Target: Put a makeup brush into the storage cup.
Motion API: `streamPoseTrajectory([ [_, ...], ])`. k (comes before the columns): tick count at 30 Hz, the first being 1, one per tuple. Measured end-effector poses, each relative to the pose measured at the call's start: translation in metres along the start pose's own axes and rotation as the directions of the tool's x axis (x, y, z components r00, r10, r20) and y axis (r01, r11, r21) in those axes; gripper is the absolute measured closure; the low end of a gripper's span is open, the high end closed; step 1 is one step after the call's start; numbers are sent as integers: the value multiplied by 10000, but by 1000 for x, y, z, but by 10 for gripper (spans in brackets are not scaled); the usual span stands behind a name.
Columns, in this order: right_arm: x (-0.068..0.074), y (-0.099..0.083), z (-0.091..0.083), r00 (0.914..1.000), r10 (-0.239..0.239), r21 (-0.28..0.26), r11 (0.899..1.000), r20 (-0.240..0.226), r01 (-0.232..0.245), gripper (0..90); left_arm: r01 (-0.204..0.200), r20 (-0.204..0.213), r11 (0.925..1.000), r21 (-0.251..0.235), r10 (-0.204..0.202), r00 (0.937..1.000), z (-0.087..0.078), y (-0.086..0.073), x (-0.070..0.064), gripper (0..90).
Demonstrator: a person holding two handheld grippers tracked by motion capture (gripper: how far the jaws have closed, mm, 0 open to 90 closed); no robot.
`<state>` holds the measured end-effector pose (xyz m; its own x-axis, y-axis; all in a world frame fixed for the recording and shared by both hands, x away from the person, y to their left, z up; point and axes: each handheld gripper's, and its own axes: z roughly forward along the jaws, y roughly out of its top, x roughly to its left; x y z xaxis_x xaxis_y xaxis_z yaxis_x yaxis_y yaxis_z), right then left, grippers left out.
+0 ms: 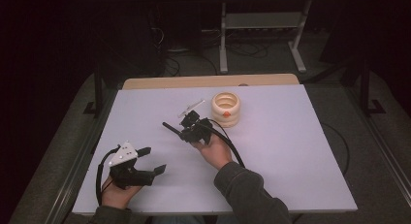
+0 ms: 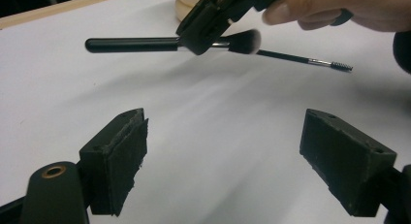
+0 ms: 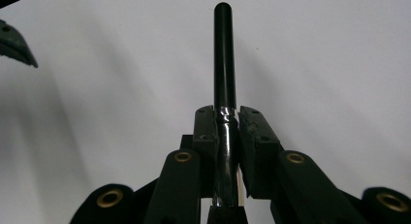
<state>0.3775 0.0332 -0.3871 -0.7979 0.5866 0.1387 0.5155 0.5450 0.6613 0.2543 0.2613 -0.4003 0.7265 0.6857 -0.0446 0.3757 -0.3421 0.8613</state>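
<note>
Right gripper [image 1: 190,129], its black jaws clamped on the metal ferrule of a black-handled makeup brush with a soft dark bristle head [image 2: 165,43], holds it level above the table's middle, handle pointing left toward the left gripper [image 1: 148,161], which waits near the front edge, jaws wide apart and empty. A thin black mascara wand [image 2: 310,60] lies behind the brush, and a cream ribbed round holder [image 1: 226,108] stands just beyond on the white tabletop [image 1: 291,151], with a dark room around.

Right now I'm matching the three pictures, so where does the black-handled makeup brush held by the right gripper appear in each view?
High view: the makeup brush is at table centre, its handle sticking out left of the right gripper.
Left gripper view: upper middle, lying level, bristles to the right.
Right gripper view: centre, handle rising straight up from the shut jaws.
Shared landmark: the white table, under the brush in all three.
</note>
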Motion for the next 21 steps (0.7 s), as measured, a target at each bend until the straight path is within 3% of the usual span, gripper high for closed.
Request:
streamPoseTrajectory([
  [12, -7, -14, -25, 9997, -221, 103, 9997, -140, 223, 775, -45, 79, 10000, 72, 45, 10000, 2, 1, -2, 167],
  [13, -7, -14, -25, 9997, -221, 103, 9997, -140, 223, 775, -250, 54, 9994, 226, 249, 9997, 1, 1, -1, 167],
  [21, -8, -26, -40, 9980, -543, 162, 9984, -319, 548, 775, -205, 183, 9996, 213, 201, 9996, 4, 3, -5, 167],
])
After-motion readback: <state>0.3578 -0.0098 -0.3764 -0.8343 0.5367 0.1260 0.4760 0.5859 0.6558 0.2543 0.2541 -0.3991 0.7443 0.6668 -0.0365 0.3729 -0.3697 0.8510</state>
